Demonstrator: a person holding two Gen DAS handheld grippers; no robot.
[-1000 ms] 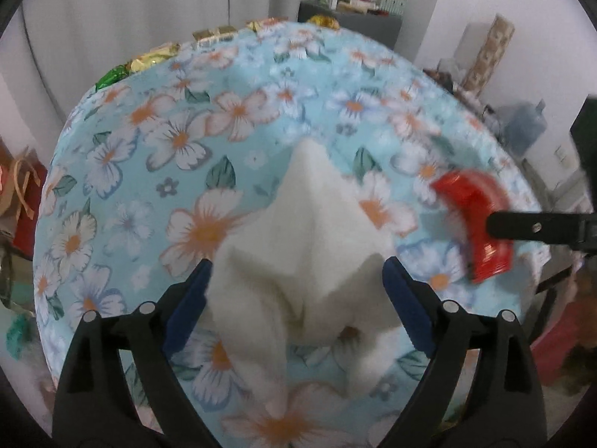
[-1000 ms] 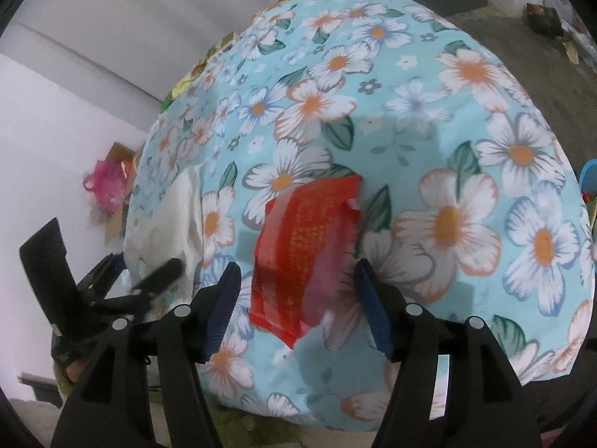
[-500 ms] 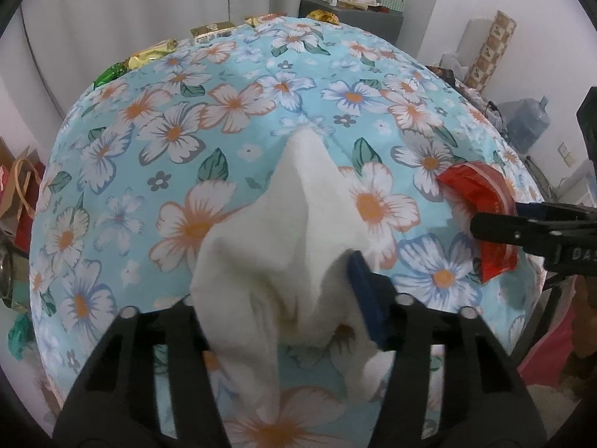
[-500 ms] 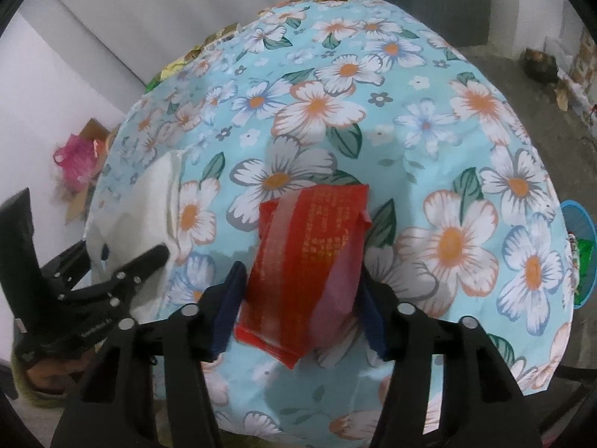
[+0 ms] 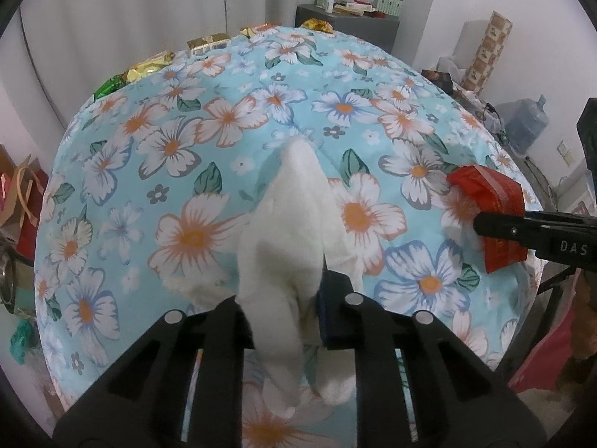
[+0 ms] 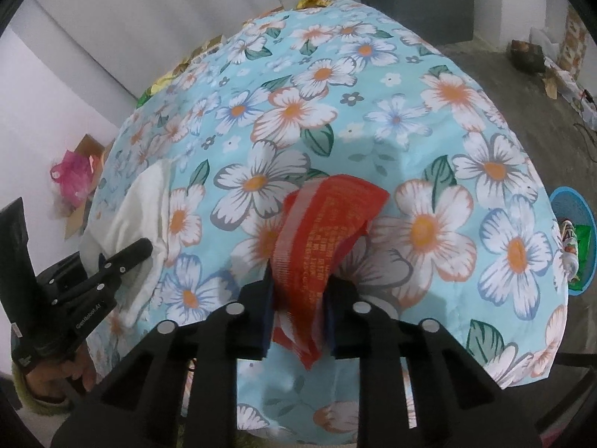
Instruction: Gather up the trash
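My left gripper (image 5: 283, 306) had just been closing and stood clenched on the white tissue (image 5: 294, 224), which bunched upward between the pads at the near edge of the floral tablecloth (image 5: 224, 119). My right gripper (image 6: 298, 310) had likewise just been closing and was clamped on the red wrapper (image 6: 321, 239), whose far end lay on the cloth toward 12 o'clock from the jaws while its near end hung below them. In the left wrist view the red wrapper sat at 3 o'clock from the tissue, well apart from it; in the right wrist view the tissue sat at 9 o'clock from the wrapper. Both items were gripped but neither had visibly left the cloth, so I judged the pickup step complete and the lift and disposal still outstanding. A blue bin (image 6: 574, 239) stood on the floor past the table edge at 3 o'clock in the right wrist view (it already held some coloured scraps, and I took it as the probable destination). Foil wrappers (image 5: 149, 69) remained along the far table edge at 11 o'clock, so further collection was left.
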